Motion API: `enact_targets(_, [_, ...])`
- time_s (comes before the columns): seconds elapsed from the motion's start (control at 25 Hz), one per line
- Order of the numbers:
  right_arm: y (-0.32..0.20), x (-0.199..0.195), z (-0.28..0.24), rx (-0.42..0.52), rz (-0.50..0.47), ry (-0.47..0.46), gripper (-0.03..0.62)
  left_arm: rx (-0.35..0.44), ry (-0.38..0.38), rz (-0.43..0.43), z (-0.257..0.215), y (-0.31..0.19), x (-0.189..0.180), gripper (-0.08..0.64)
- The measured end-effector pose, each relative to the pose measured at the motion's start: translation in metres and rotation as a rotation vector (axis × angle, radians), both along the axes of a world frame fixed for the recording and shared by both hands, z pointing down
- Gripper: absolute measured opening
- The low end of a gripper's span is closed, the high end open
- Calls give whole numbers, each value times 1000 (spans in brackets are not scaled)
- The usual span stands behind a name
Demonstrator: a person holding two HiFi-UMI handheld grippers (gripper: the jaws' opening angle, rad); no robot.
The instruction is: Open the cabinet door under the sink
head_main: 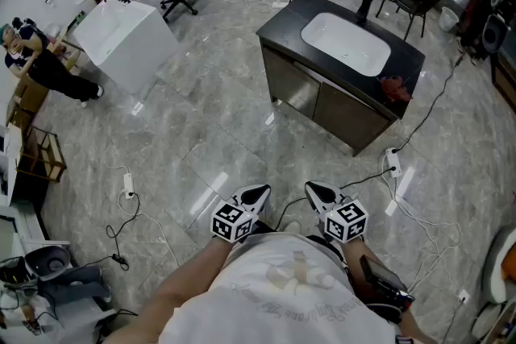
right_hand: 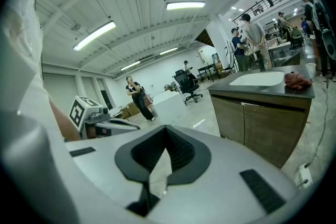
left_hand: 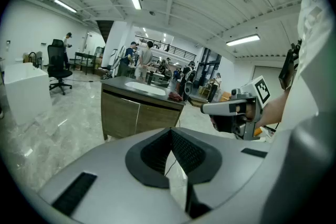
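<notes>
Both tools sit low at the person's waist, side by side. The left tool point(head_main: 258, 193) has its jaws pressed together with nothing between them. The right tool point(head_main: 314, 191) is the same, closed and empty. Across the grey floor point(head_main: 201, 133), well apart from both, stands the cabinet point(head_main: 322, 101) under the white sink point(head_main: 345, 43), topped by a black counter point(head_main: 282, 22). Its doors point(head_main: 348, 115) look flush and closed. A red cloth point(head_main: 395, 86) lies on the counter beside the sink.
</notes>
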State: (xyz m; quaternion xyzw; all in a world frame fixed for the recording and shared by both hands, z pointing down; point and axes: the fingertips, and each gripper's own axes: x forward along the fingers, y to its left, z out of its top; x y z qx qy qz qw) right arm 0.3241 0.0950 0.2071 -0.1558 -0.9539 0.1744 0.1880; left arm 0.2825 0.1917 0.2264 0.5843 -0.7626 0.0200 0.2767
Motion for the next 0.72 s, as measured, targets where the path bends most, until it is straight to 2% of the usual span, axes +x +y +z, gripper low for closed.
enact_targets(0.2, [-7, -10, -9, -37, 47, -39, 14, 1, -3, -6, -2, 1, -9, 9])
enact_targets(0.48, [-5, -27, -3, -24, 56, -11, 14, 4, 4, -13, 0, 9, -27, 9])
enact_targets(0.72, [5, -57, 1, -21, 50, 13, 14, 4, 16, -29, 2, 21, -57, 9])
